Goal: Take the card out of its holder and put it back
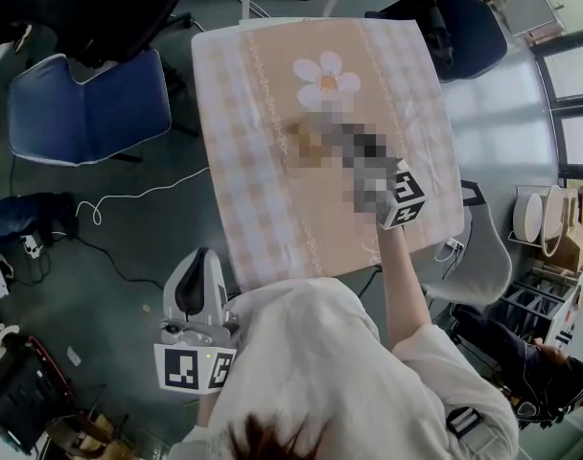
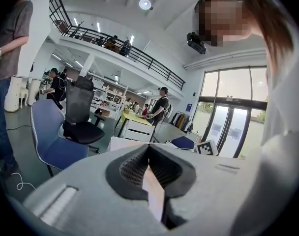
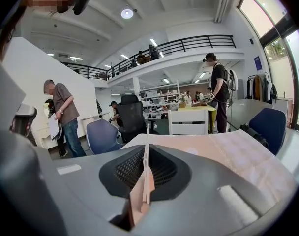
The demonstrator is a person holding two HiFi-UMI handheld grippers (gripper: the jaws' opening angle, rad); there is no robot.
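My right gripper (image 1: 332, 143) reaches over the table (image 1: 263, 190), which has a peach checked cloth with a flower print (image 1: 327, 78). A mosaic patch covers its jaws there. In the right gripper view the gripper (image 3: 146, 154) is shut on a thin pale card (image 3: 147, 144), seen edge-on and upright between the pads. A brownish thing (image 1: 299, 140) lies at the jaw tips, half under the patch; I cannot tell if it is the holder. My left gripper (image 1: 202, 257) hangs off the table's near left corner over the floor. Its jaws (image 2: 150, 155) are shut with nothing between them.
A blue chair (image 1: 85, 103) and a black office chair (image 1: 128, 8) stand left of the table. A dark blue chair (image 1: 474, 27) is at the back right and a grey chair (image 1: 485, 257) at the right. A white cable (image 1: 128, 197) lies on the floor. People stand further back.
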